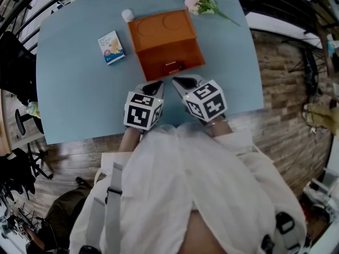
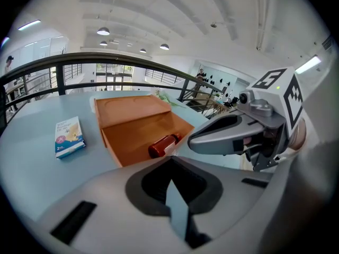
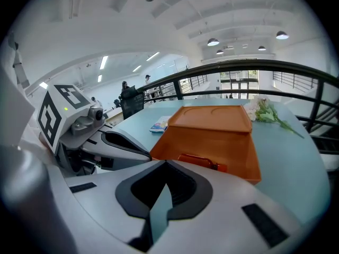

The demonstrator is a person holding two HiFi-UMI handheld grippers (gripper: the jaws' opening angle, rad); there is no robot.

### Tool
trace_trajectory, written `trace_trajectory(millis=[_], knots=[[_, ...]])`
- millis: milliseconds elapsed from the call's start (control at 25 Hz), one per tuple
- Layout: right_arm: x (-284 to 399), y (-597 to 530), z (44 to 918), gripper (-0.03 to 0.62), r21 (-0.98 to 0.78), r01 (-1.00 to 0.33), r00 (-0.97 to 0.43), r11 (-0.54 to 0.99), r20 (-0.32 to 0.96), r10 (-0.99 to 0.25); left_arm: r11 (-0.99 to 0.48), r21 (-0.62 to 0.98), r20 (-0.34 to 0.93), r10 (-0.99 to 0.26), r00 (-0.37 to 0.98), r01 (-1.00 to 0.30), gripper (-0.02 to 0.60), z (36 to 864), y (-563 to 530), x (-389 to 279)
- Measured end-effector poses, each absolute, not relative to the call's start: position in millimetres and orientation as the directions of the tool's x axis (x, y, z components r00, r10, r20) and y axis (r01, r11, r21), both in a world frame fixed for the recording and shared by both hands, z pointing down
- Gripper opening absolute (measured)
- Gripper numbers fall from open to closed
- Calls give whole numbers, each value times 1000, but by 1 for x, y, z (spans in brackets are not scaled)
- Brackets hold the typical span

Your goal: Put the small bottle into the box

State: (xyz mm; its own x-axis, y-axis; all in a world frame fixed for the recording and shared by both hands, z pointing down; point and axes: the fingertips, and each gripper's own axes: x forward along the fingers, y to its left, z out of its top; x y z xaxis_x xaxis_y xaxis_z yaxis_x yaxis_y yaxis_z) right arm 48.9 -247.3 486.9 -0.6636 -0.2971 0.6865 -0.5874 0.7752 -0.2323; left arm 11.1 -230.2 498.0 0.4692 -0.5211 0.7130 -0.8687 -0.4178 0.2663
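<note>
The small dark-red bottle (image 1: 171, 66) lies on its side inside the open orange box (image 1: 159, 57), near the box's front wall. It also shows in the left gripper view, bottle (image 2: 161, 144), and in the right gripper view, bottle (image 3: 204, 163). My left gripper (image 1: 153, 87) and right gripper (image 1: 183, 82) hover side by side just in front of the box, over the table's near edge. Both point at the box. Each has its jaws shut with nothing between them, as seen at the left gripper (image 2: 172, 179) and the right gripper (image 3: 161, 187).
The box's lid (image 1: 161, 25) lies folded open toward the back. A small blue-and-white carton (image 1: 111, 47) sits left of the box on the blue table (image 1: 69, 89). A white round cap (image 1: 127, 15) stands at the box's back-left corner, and pink flowers (image 1: 204, 3) lie at the back right.
</note>
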Motion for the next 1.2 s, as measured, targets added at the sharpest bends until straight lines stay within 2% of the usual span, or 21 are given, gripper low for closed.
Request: trace_trajectory(millis=[1200], knots=[[44,-245,492,3,-223,-563,-659,795,702,-269,-413,288,715,-507,481,-864,3,501,-226,11]])
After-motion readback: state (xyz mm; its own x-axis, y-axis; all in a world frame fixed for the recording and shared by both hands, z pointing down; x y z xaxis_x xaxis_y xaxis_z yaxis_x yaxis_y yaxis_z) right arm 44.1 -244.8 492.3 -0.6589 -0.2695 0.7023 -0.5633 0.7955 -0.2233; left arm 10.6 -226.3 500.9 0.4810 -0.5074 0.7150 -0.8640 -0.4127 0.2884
